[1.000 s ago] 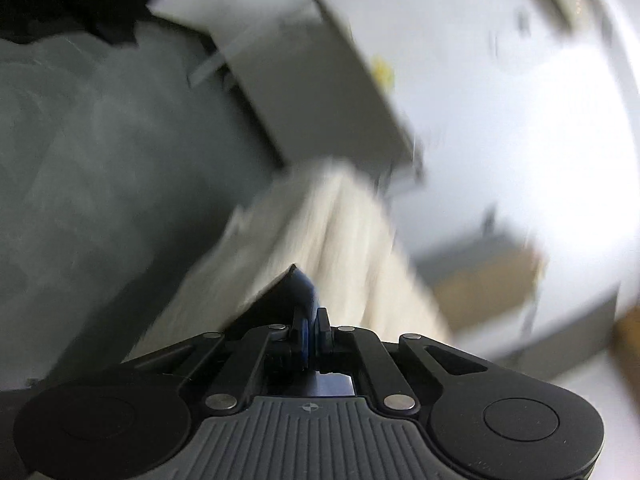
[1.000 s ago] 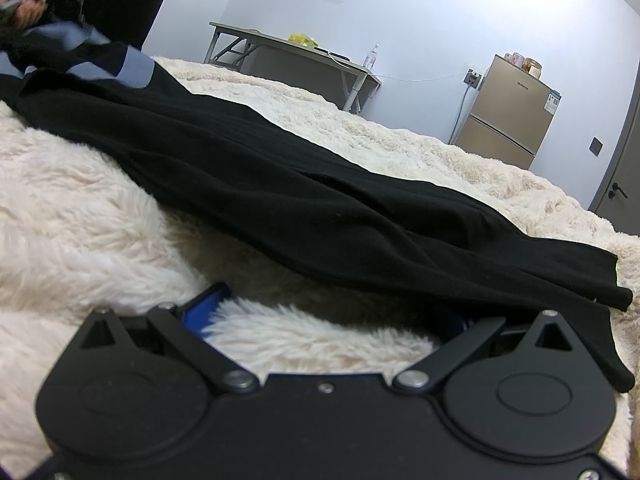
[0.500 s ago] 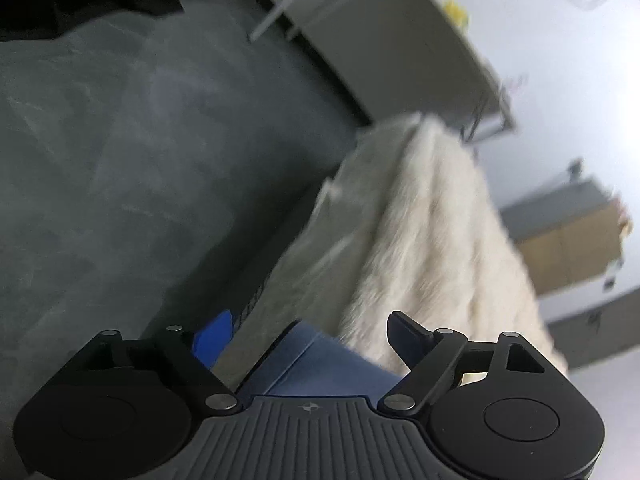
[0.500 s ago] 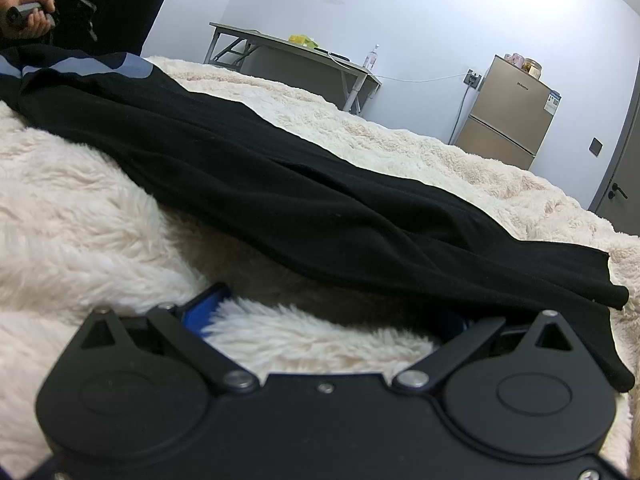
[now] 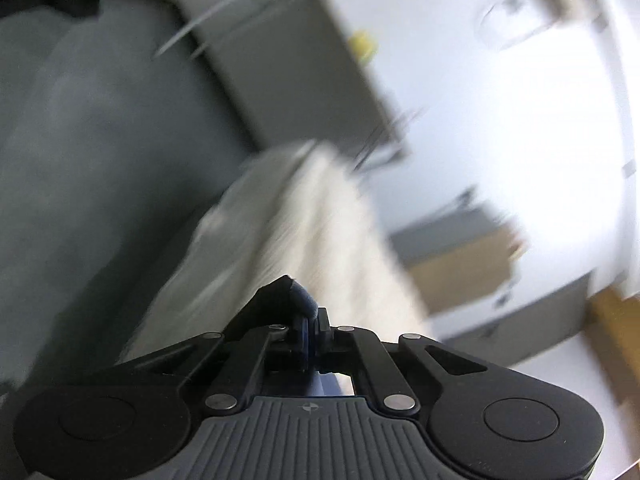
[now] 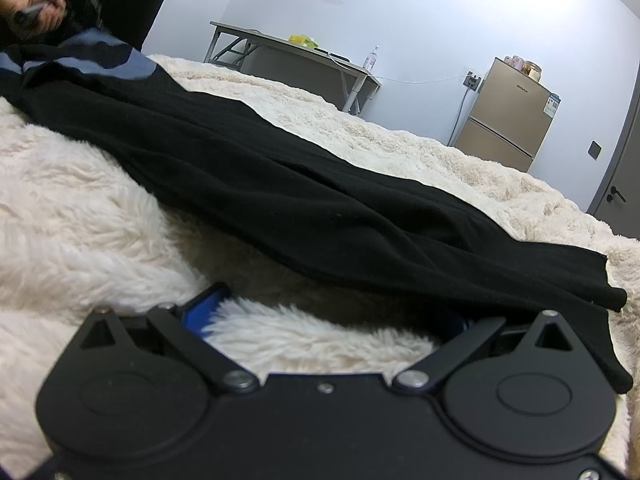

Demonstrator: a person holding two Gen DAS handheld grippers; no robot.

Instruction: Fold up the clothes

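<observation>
While your left gripper (image 5: 310, 320) pinches a dark garment corner above the blurred blanket (image 5: 320, 224), your right gripper (image 6: 324, 320) rests spread and empty beside the black garment (image 6: 320, 200), which lies unfolded; folding looks barely begun

left gripper (image 5: 310, 322): black, ribbed grey cover | right gripper (image 6: 326, 322): black, blue pads

Black garment (image 6: 320, 208) lies across fluffy cream blanket (image 6: 80, 216).
</observation>
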